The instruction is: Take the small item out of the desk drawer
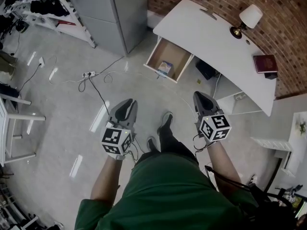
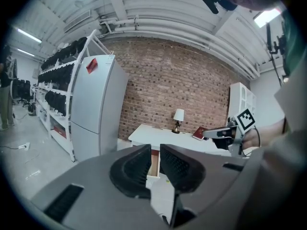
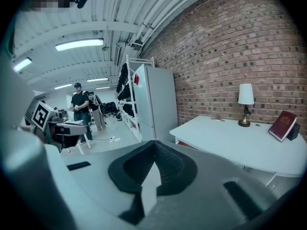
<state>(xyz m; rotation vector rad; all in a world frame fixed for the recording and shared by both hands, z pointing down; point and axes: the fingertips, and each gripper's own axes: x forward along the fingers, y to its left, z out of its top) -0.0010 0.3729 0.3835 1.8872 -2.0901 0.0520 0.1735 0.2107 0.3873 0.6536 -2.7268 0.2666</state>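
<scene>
The white desk stands against the brick wall, its wooden drawer pulled open toward me. A small blue and yellow box lies in the drawer's near corner. Both grippers hang over the floor well short of the desk. My left gripper points at the drawer; in the left gripper view its jaws stand a narrow gap apart with nothing between them, and the drawer shows through the gap. My right gripper has its fingertips touching and holds nothing.
A lamp and a red book sit on the desk. A grey cabinet stands left of the drawer. A power strip with cables lies on the floor. A person stands far off.
</scene>
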